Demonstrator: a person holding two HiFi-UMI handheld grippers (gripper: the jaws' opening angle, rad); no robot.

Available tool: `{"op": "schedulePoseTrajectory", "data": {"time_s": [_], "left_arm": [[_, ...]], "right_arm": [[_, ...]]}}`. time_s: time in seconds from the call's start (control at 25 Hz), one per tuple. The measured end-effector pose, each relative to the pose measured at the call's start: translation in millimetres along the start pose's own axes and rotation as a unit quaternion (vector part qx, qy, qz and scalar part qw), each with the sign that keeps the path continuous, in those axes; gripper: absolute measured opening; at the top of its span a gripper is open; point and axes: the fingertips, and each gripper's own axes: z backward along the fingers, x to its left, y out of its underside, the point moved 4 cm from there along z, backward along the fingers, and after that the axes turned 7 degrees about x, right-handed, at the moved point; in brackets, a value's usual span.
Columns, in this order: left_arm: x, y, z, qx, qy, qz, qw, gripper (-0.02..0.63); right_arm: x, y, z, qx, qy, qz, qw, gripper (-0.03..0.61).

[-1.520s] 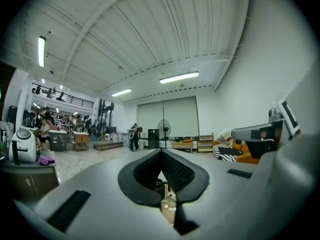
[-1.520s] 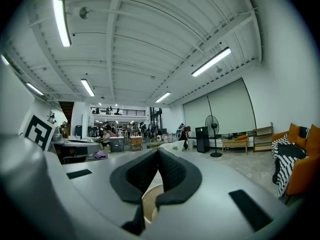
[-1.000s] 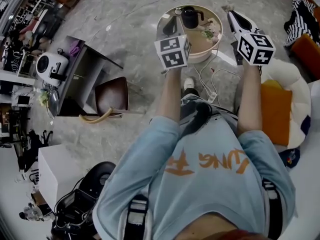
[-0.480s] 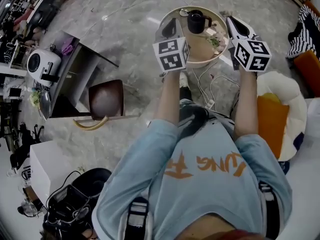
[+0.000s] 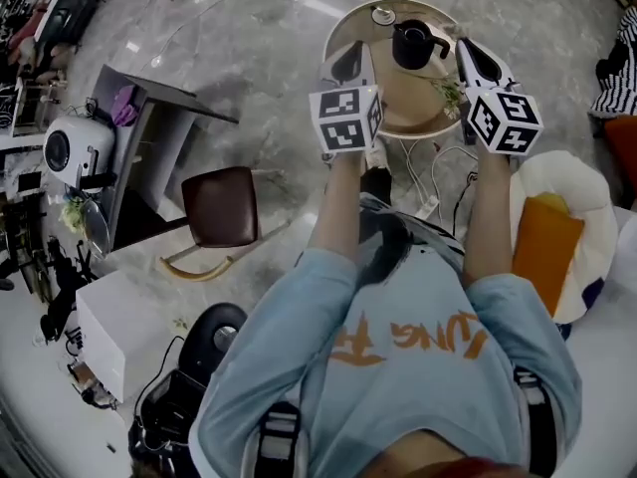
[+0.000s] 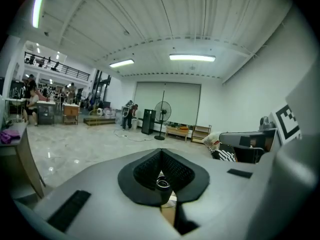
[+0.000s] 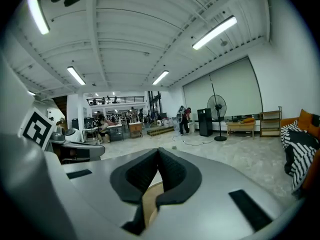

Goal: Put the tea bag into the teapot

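A black teapot (image 5: 411, 44) stands on the far part of a round wooden table (image 5: 350, 26). A small pale round thing (image 5: 382, 14) lies behind it and a greenish sprig (image 5: 448, 90) sits near the right rim. I cannot make out a tea bag. My left gripper (image 5: 347, 62) hangs above the table's near left edge, its jaws together and empty (image 6: 161, 155); through the slit below its pads shows a small ring-shaped thing (image 6: 162, 184). My right gripper (image 5: 469, 54) hovers at the near right rim, beside the teapot, shut with nothing held (image 7: 158, 152).
A brown chair (image 5: 221, 207) stands on the marble floor to the left, beside a grey desk (image 5: 149, 132). White cables (image 5: 430, 177) run under the table. A pale round seat with an orange cushion (image 5: 545, 239) is at the right.
The table and teapot have slid rightward and slightly down in the head view as the camera shifted. Both grippers stay raised at the table's near edge, jaws still together.
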Motion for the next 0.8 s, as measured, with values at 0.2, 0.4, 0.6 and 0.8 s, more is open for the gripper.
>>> {"op": "schedulePoseTrajectory", "data": {"time_s": [0.2,0.4,0.6,0.8], "left_arm": [[23,0,-78,0.041,0.051,0.018,0.9977,0.020],[38,13,-146,0.084,0.085,0.047,0.9917,0.020],[38,29,-195,0.109,0.091,0.062,0.9879,0.020],[31,38,-216,0.130,0.103,0.059,0.9844,0.021]], "right_arm": [[-31,12,-73,0.039,0.011,-0.025,0.999,0.014],[-52,22,-116,0.096,0.027,-0.023,0.995,0.014],[-74,35,-133,0.140,0.027,-0.019,0.990,0.014],[-85,46,-142,0.170,0.035,-0.025,0.985,0.014]]}}
